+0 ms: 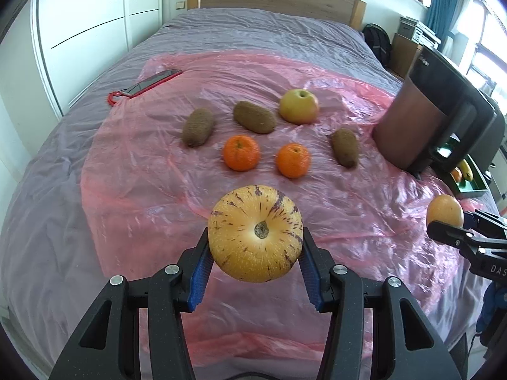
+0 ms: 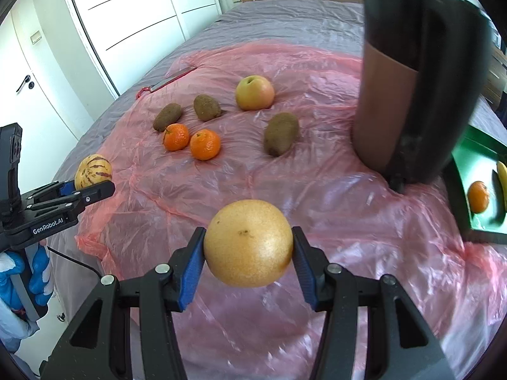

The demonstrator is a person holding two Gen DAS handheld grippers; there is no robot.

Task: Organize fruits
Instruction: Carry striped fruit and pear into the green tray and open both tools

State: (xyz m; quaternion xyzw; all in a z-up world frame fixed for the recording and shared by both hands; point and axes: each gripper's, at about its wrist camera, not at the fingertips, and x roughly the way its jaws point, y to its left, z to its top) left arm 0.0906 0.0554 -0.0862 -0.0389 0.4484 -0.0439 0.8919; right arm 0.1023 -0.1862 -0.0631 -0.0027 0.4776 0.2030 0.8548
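Nearest in the left wrist view, low centre: left gripper [image 1: 255, 255] pinching a striped yellow melon [image 1: 255, 232] between blue pads [image 1: 200, 274], lifted clear of the pink plastic sheet [image 1: 126, 174]. Beyond it, mid-frame: two tangerines [image 1: 241, 153] side by side, three kiwis [image 1: 198, 126] spread around them, a yellow-green apple [image 1: 298, 106] farthest back. Upper left: a red phone [image 1: 152, 83] at the sheet's edge. Right of frame: a dark kettle [image 1: 415, 126], and behind it a green tray [image 1: 469, 177] only partly seen. Far right edge: right gripper [image 1: 450, 231] closed around a golden pear [image 1: 444, 210]. Nearest in the right wrist view, low centre: the right gripper [image 2: 248, 258] clamped on the golden pear [image 2: 248, 242], also held above the sheet. Left edge: the left gripper [image 2: 92, 190] with the striped melon [image 2: 93, 171] in its grip, well apart from the pear. Mid-frame: the same tangerines, kiwis and apple lying loose. Right edge: the green tray [image 2: 465, 164], holding a tangerine [image 2: 478, 197] and a banana [image 2: 502, 177], tucked just behind the kettle [image 2: 412, 95]. Judged from this: carrying step in hand, both fruits picked, neither yet placed. Next move likely calls for swinging the pear right, around the kettle rather than into it, then lowering into a bare part of the tray before loosening the grip; melon to follow, given the tray's far-right position.
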